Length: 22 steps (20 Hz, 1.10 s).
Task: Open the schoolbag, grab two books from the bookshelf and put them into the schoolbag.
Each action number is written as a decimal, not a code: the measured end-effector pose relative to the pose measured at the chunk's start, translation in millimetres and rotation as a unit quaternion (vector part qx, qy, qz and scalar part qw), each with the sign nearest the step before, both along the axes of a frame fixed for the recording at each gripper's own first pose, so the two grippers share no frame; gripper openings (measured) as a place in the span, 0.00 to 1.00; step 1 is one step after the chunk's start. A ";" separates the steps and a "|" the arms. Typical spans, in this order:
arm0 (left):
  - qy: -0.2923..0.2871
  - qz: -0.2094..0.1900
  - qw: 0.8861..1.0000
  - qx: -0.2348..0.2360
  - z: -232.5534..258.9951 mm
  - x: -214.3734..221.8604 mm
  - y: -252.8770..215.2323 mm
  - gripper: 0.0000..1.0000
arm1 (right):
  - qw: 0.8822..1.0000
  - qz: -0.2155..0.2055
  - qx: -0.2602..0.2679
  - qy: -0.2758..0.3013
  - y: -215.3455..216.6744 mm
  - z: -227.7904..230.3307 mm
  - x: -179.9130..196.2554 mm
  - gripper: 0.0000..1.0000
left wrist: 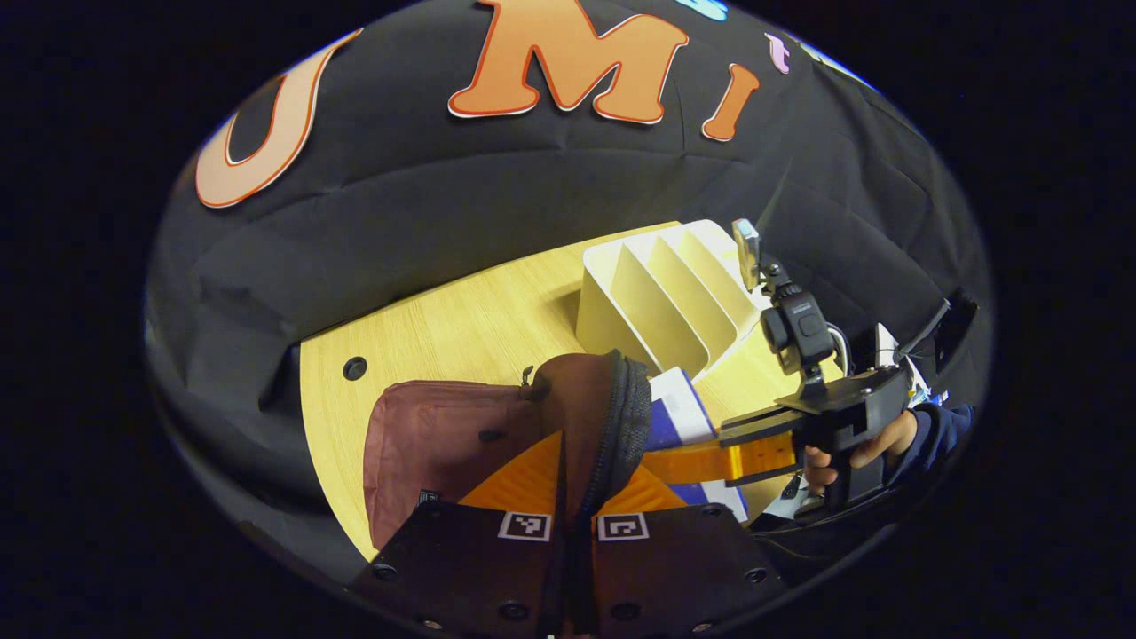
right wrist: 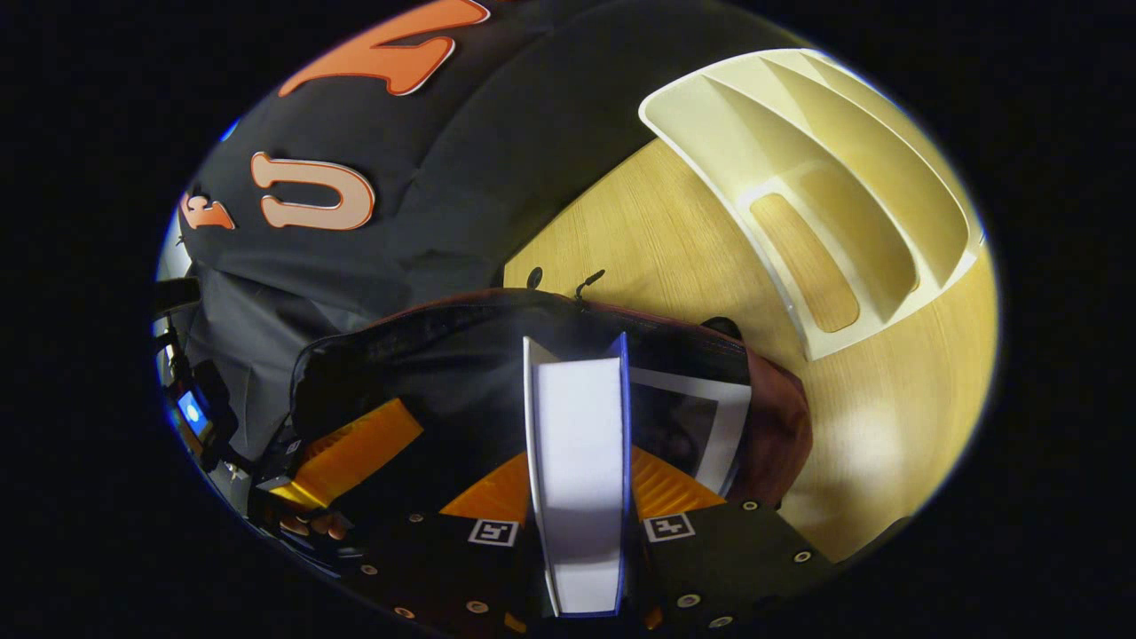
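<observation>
We see our left tool (left wrist: 568,497) clenched on the zipper rim of the maroon schoolbag (left wrist: 444,444) on the table (left wrist: 461,328). Our right tool (right wrist: 577,497) grasps a blue-covered book (right wrist: 577,444), poised over the bag's mouth, near the white bookshelf (right wrist: 825,177).

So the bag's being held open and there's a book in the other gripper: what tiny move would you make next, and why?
Probably ease the book further down into the schoolbag before letting go. The right gripper is shut on it, above the opening, beside another book already inside. The left gripper pinches the zipper rim, keeping the mouth open.
</observation>
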<state>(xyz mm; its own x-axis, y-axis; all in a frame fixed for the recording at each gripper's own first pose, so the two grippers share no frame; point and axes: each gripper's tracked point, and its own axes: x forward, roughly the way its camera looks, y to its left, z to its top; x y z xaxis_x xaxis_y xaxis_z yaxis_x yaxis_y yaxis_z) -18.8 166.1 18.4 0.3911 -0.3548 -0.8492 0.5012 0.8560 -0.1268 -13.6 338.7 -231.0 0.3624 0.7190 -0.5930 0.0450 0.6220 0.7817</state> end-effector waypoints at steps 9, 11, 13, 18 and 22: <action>-0.010 0.013 1.000 -0.023 1.0 4.0 -9.3 0.05 | 0.998 -0.046 0.028 -0.019 51.1 -28.4 22.5 0.27; -0.011 0.013 0.999 -0.029 2.8 1.1 -11.0 0.05 | 0.999 -0.030 0.019 -0.005 62.1 -37.4 15.5 0.38; -0.011 0.020 0.999 -0.027 -2.0 4.9 -4.5 0.05 | 0.998 -0.028 -0.040 -0.031 48.1 -48.8 15.5 0.51; 0.006 0.068 0.997 -0.037 -18.2 -1.5 -1.7 0.06 | 0.994 -0.035 -0.077 -0.064 -7.7 -30.6 23.9 0.91; 0.014 0.085 0.996 -0.032 -24.4 -17.3 -21.5 0.23 | 0.989 -0.081 -0.064 -0.108 -72.8 4.8 36.2 0.97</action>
<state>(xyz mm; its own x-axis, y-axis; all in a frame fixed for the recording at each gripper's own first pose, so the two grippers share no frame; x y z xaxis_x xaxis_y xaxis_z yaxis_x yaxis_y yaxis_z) -36.1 144.6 -6.0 0.4272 -0.3396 -0.8380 0.3453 0.9178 -0.1959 22.6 265.9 -226.2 0.5953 0.5652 -0.5711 -0.0070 0.7143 0.6998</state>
